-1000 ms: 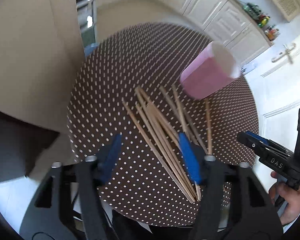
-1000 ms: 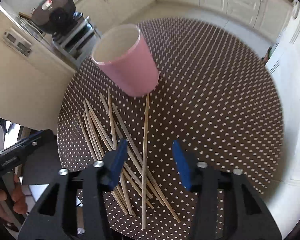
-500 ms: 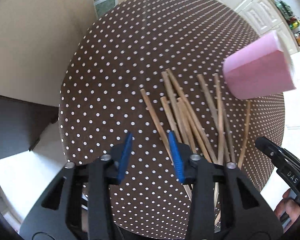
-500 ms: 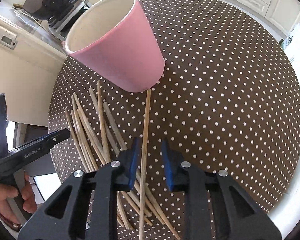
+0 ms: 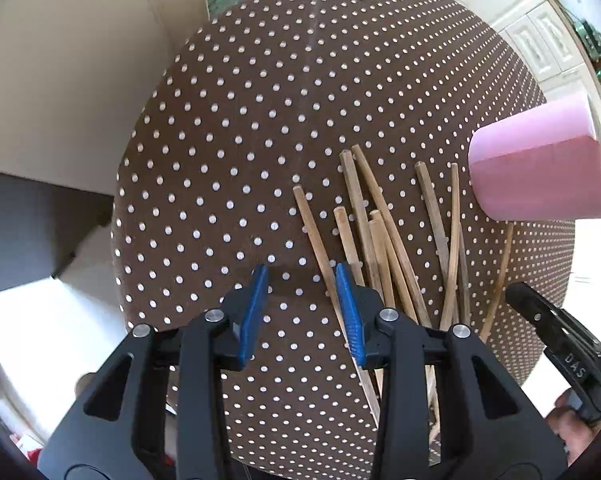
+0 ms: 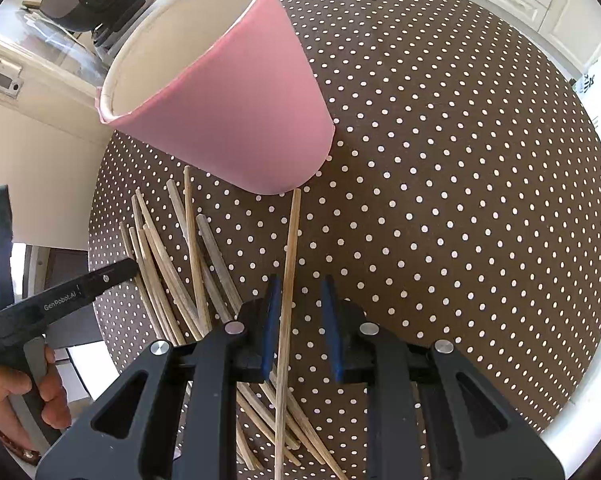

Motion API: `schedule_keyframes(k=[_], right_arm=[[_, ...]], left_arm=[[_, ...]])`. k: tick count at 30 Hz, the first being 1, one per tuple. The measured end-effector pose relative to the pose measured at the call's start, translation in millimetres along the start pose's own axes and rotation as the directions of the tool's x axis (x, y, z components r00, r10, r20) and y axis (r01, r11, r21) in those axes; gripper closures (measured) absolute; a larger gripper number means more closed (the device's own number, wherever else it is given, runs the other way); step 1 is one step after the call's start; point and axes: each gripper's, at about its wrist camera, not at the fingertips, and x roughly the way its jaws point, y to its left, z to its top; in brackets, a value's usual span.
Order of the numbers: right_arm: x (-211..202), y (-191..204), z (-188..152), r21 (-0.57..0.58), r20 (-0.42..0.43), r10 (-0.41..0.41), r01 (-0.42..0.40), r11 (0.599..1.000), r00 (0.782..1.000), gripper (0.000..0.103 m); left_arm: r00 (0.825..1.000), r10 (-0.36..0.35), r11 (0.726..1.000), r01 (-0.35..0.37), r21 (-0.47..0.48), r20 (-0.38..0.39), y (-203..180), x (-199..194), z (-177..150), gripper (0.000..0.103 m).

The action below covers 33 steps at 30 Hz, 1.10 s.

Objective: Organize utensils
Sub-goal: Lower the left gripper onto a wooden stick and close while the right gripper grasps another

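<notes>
- The right gripper points down at a round table in a brown dotted cloth. Its blue jaws have just been closing and now stand narrowly apart with one lone stick between them; the stick lies close against the left jaw, with a gap to the right one, so nothing is clamped.
- That stick runs straight away from the gripper, its far end just short of the base of a pink cup. Its near end passes under the gripper and is cut off by the picture's edge.
- The cup stands upright, mouth open; nothing can be seen inside.
- The left gripper also points down, with jaws partly apart after closing. The leftmost stick of the pile slants under its right jaw; between the jaws there is only cloth.
- The pile's sticks lie fanned, mostly lengthwise away from the grippers, crossing one another. Their near ends are hidden by the gripper bodies.
- Each view catches the other gripper at its edge, with part of a hand on the handle.
</notes>
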Motion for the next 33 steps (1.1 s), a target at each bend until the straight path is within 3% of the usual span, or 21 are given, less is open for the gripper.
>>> schedule_keyframes(k=[6, 9, 12, 15, 17, 18, 21, 28, 33], right_arm=[[12, 2, 7, -0.004, -0.013, -0.017, 0.017, 1.0, 1.0, 0.084], [20, 6, 10, -0.01, -0.02, -0.02, 0.02, 1.0, 1.0, 0.084], [27, 13, 12, -0.03, -0.022, -0.043, 0.042, 0.999, 0.999, 0.084], [32, 19, 14, -0.061, -0.015, -0.063, 0.062, 0.996, 0.998, 0.085], [35, 23, 13, -0.079, -0.001, -0.084, 0.083, 0.993, 0.996, 0.095], [36, 25, 12, -0.085, 0.005, -0.09, 0.09, 0.992, 0.996, 0.095], [38, 24, 9, -0.068, 0.009, -0.063, 0.063, 0.996, 0.998, 0.098], [19, 11, -2, -0.023, 0.057, 0.026, -0.025, 0.999, 0.998, 0.099], [-19, 11, -11, -0.015, 0.138, 0.087, -0.086, 0.996, 0.987, 0.099]], left_arm=[[0.992, 0.125, 0.988, -0.126, 0.087, 0.016, -25, 3, 2, 0.067], [0.993, 0.116, 0.987, -0.119, 0.111, 0.031, -26, 4, 4, 0.074], [0.996, 0.083, 0.99, -0.086, 0.114, 0.031, -23, 2, 3, 0.089], [0.998, 0.051, 0.993, -0.054, 0.106, 0.033, -17, -3, -1, 0.09], [0.999, 0.019, 0.995, -0.023, 0.097, 0.037, -4, 5, -3, 0.093], [0.999, -0.008, 0.996, 0.005, 0.091, 0.036, 0, 7, -5, 0.095], [0.997, -0.061, 0.994, 0.057, 0.095, 0.041, 16, -7, -15, 0.097], [0.989, -0.126, 0.982, 0.112, 0.149, 0.083, 13, -34, -26, 0.097], [0.966, -0.221, 0.964, 0.195, 0.183, 0.135, 20, -84, -34, 0.097]])
